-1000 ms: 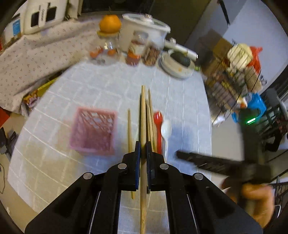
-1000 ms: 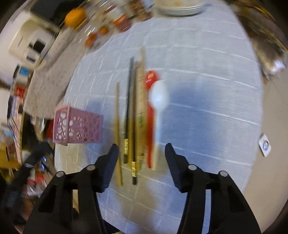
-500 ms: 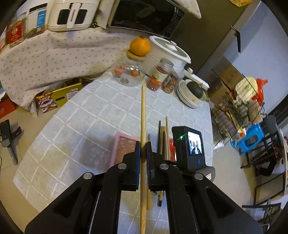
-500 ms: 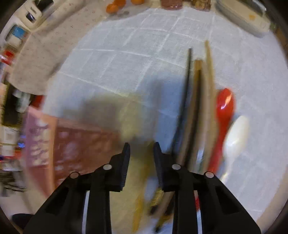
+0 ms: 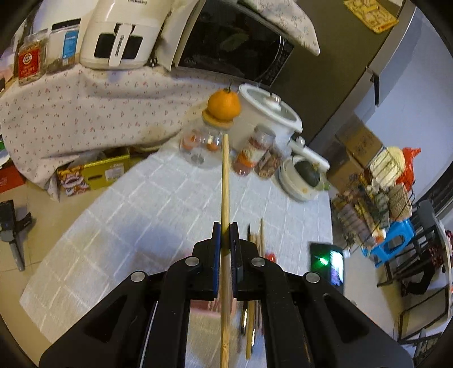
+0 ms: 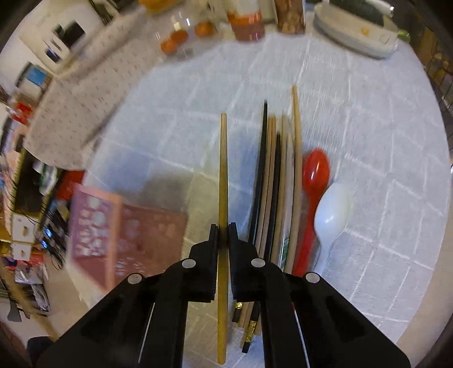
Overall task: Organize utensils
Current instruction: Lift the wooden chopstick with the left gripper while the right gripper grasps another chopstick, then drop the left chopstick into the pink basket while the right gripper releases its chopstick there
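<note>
Left claw [image 5: 223,237]: clamped on a pale chopstick [image 5: 225,181]. Right claw [image 6: 223,235]: clamped on a second chopstick [image 6: 223,169] (pink basket [image 6: 113,226] beside).

Matt wooden chopstick [image 6: 223,175], glossy red plastic spoon [image 6: 315,169], woven cloth tablecloth [image 6: 368,136].

Right wrist view: basket [image 6: 124,235] lies left on the table [image 6: 382,175]; a chopstick bundle [image 6: 279,184] lies right of it, two spoons [image 6: 325,198] further right; jars [image 6: 246,22] and a bowl [image 6: 356,36] stand behind.
</note>
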A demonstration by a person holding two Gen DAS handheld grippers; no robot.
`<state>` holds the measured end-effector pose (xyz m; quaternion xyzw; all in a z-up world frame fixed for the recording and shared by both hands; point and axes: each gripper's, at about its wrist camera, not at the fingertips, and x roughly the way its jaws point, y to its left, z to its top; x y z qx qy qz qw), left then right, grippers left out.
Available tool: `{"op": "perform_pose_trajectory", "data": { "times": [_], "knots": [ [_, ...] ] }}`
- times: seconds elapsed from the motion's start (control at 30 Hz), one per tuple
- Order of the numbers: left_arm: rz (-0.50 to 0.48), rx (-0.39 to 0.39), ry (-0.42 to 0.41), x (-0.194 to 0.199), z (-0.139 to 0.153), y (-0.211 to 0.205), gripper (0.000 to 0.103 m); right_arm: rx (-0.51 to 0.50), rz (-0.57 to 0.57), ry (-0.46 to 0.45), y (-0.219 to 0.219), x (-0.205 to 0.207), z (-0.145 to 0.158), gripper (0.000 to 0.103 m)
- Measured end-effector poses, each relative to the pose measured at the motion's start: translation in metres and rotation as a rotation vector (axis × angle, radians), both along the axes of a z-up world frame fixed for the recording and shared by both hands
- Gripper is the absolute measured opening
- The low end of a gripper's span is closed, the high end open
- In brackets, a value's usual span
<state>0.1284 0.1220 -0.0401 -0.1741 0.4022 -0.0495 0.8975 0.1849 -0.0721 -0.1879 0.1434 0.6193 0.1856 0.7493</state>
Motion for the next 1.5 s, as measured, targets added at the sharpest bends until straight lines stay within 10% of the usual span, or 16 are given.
{"op": "perform_pose_trajectory", "data": {
  "times": [0.5, 0.77, 1.23, 1.5],
  "knots": [
    [0.079, 0.219, -0.307, 0.013, -0.025, -0.015, 0.005, 0.104, -0.037, -0.296, -0.014, -0.004, 0.056, 0.007],
    [0.024, 0.293, -0.131, 0.012, -0.057, -0.026, 0.007, 0.059, -0.03, -0.361, -0.007, -0.004, 0.057, 0.007],
    [0.177, 0.094, 0.246, -0.015, -0.021, 0.036, 0.045, 0.225, -0.079, -0.591, 0.002, -0.006, 0.124, 0.007],
    [0.227, 0.059, 0.278, -0.021, -0.018, 0.054, 0.048, 0.212, -0.054, -0.683, 0.052, -0.002, 0.117, 0.007]
  ]
}}
